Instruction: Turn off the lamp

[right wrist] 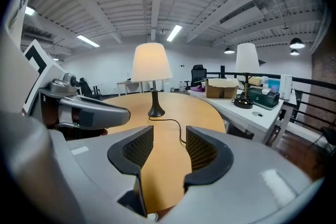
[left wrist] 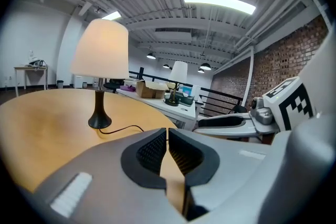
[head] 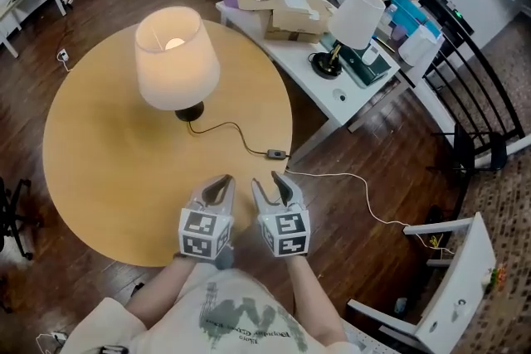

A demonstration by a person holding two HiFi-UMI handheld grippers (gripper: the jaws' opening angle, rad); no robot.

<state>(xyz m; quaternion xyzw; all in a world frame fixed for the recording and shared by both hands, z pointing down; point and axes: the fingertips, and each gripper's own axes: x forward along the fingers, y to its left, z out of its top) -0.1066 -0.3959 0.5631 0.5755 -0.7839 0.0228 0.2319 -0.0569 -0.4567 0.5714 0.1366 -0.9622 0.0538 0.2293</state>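
Lamp with white fabric shade (head: 177,58) and black trumpet-shaped base: lit, upright, on the far left part of the round pale-wood table (head: 99,170). Bulb glow shows through the top of the shade.

Thin black cord (head: 228,128) leaves the base and snakes rightward across the tabletop to a small black inline switch (head: 275,153), which lies near the table's right edge. Past the switch, a white cable (head: 365,199) carries on over the dark wooden floor (head: 348,236).

Person stands at the near edge of the table with both tools held side by side, low, pointing toward the lamp.
- Left gripper (head: 221,180): jaws clenched to a thin slit, tips nearly meeting, nothing between them. Well short of the lamp base.
- Right gripper (head: 270,181): jaws released, clear gap, only tabletop seen through it. Tips sit just on the near side of the inline switch, apart from it.

Further right, beyond the round table: white rectangular desk (head: 348,99) carrying cardboard boxes (head: 290,12) and a second white-shaded lamp (head: 357,16), unlit. Black metal railing (head: 473,70) runs behind the desk.
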